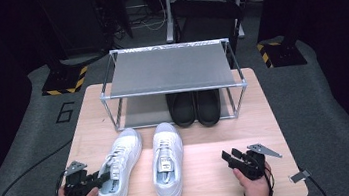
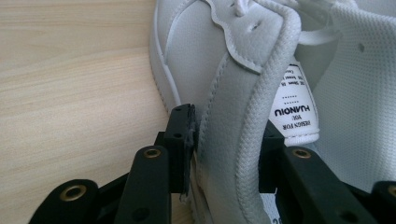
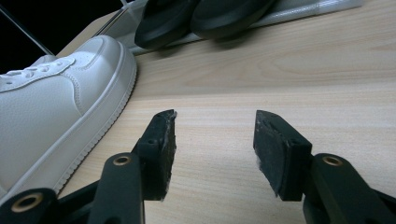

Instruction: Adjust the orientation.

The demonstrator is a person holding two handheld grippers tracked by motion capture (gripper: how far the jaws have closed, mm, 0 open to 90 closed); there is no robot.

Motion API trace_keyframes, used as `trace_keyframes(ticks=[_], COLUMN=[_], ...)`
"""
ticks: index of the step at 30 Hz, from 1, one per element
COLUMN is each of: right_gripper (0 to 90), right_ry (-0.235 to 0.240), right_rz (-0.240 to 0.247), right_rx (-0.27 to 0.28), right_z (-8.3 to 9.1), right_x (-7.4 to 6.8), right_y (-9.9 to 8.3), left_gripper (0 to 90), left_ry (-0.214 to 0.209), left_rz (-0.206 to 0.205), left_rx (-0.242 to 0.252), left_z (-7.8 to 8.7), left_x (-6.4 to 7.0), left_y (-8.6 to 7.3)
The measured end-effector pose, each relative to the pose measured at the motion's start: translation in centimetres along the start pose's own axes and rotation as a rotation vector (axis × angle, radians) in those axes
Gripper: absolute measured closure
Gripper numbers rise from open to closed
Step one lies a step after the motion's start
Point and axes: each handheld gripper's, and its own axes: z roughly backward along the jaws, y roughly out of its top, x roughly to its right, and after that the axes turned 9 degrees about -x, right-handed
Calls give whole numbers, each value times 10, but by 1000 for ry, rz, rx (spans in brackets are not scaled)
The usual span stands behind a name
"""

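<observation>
Light wooden table (image 1: 207,174) in front of me, bare grain across its near half. At its far side stands a metal-framed shoe rack with a grey fabric top shelf (image 1: 171,70); a pair of black shoes (image 1: 194,106) sits on its lower shelf, toes toward me.

Two white lace-up sneakers lie side by side on the table, just in front of the rack, toes pointing at it. The right white sneaker (image 1: 166,160) rests flat, untouched, well apart from my right claw.

The left white sneaker (image 1: 119,167) is the one I have in hand, at the near left part of the table. My left claw (image 1: 103,178) clamps its collar from the side: in the left gripper view one jaw presses the outer leather (image 2: 224,140), the other sits inside the opening, next to the printed tongue label (image 2: 293,111). The padded rim runs between the jaws. The sole looks to be on the table.

My right claw (image 1: 227,156) hovers low over bare wood at the near right, jaws spread wide with nothing between them; the right gripper view shows the table grain through the gap
</observation>
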Motion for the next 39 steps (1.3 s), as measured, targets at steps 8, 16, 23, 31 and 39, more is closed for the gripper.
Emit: trace_keyframes(ticks=[8, 16, 23, 31, 39], right_gripper=[488, 488, 487, 486, 486], right_ry=[1, 1, 3, 4, 7], right_rz=[-7, -18, -18, -10, -15], right_rx=[-12, -13, -14, -7, -10], right_z=[-1, -1, -2, -3, -3], right_x=[-2, 0, -1, 1, 2], right_y=[-1, -1, -1, -1, -2], left_gripper=[632, 637, 720, 787, 809], left_ry=[2, 2, 61, 112, 109], left_rz=[54, 75, 69, 43, 68], left_rx=[6, -21, -5, 0, 26], left_z=[-2, 0, 1, 1, 2], left_x=[1, 1, 9, 12, 12], left_y=[2, 5, 4, 4, 2])
